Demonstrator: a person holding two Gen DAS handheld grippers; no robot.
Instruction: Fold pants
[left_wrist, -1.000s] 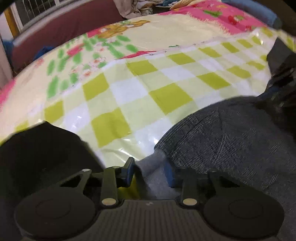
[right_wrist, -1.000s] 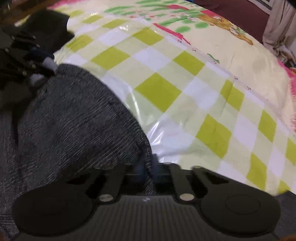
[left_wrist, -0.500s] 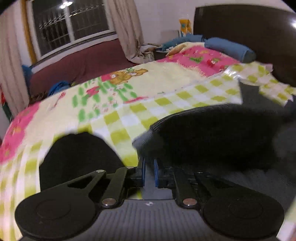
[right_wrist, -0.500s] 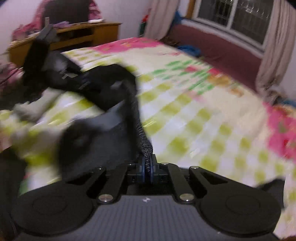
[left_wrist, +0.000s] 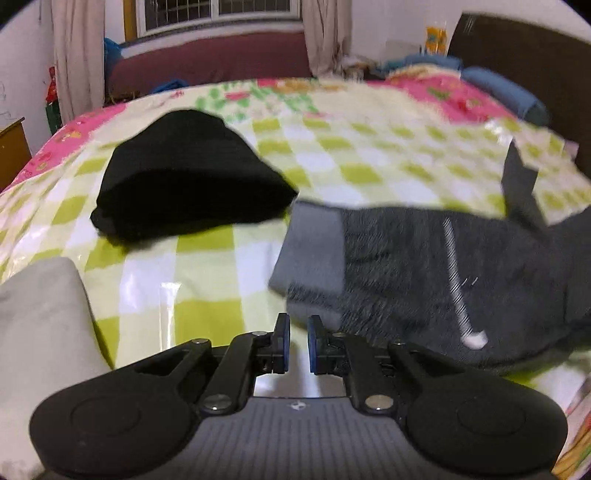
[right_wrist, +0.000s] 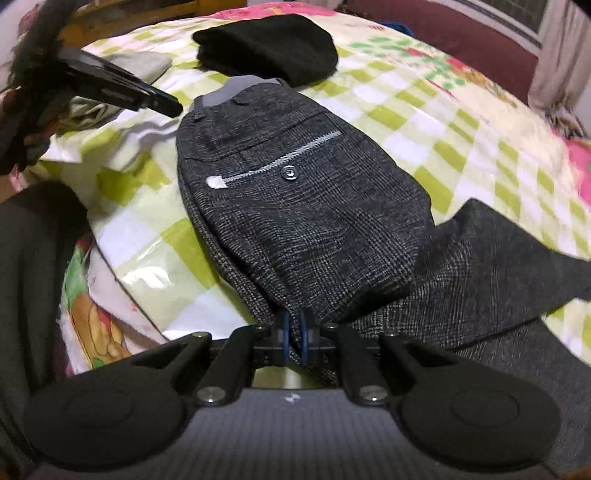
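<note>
We find the pants (right_wrist: 295, 206) lying on the bed (right_wrist: 436, 122) in the centre of the right wrist view, waistband toward the top of the frame, one leg end trailing to the lower right. The right tool (right_wrist: 293, 341) is clamped on a fold of the dark woven cloth at the bottom centre of that frame. The left tool (left_wrist: 296, 343), bottom centre of the left wrist view, is at its narrowest with a slit between the pads and nothing in it; the grey waistband (left_wrist: 314, 251) lies just beyond its tips, apart from them. We judge the cloth soft, limp and fairly thick: it will sag and drag rather than hold a shape, and it should not slip from the pads. We advise gripping at seams, the waistband corner or the hem, where layers are doubled. A black garment (left_wrist: 188, 173) lies in the upper left of the left wrist view, well apart.
</note>
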